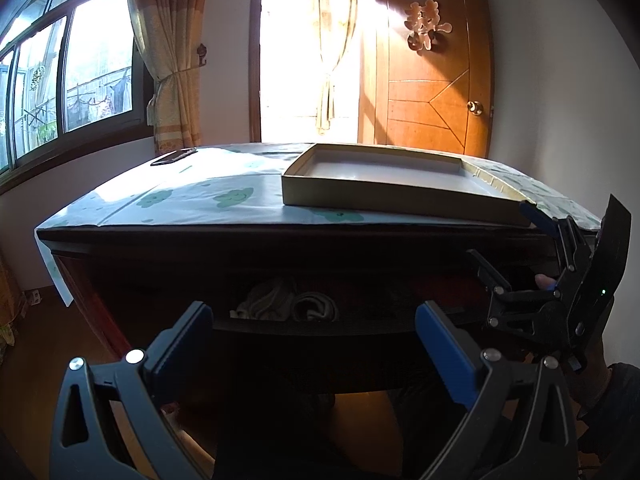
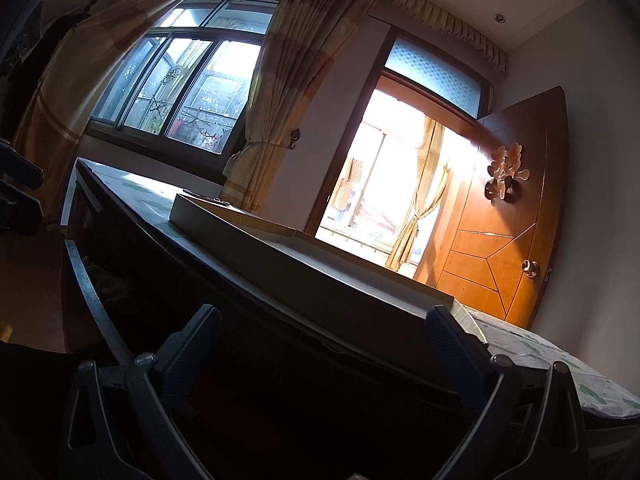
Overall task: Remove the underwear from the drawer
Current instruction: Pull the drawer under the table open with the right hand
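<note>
Left gripper (image 1: 316,344) jaws apart before drawer (image 1: 320,330) edge; underwear (image 1: 286,300) inside.

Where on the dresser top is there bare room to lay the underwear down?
The patterned cloth lies bare left of the shallow box, up to the dark object near the back. The box's white floor is empty too. The right gripper crowds the box's right corner.

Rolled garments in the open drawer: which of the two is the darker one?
The right-hand roll is darker, grey-brown with curved stripes. The left roll beside it is paler and more rumpled. Both lie ahead of the open left claw.
</note>
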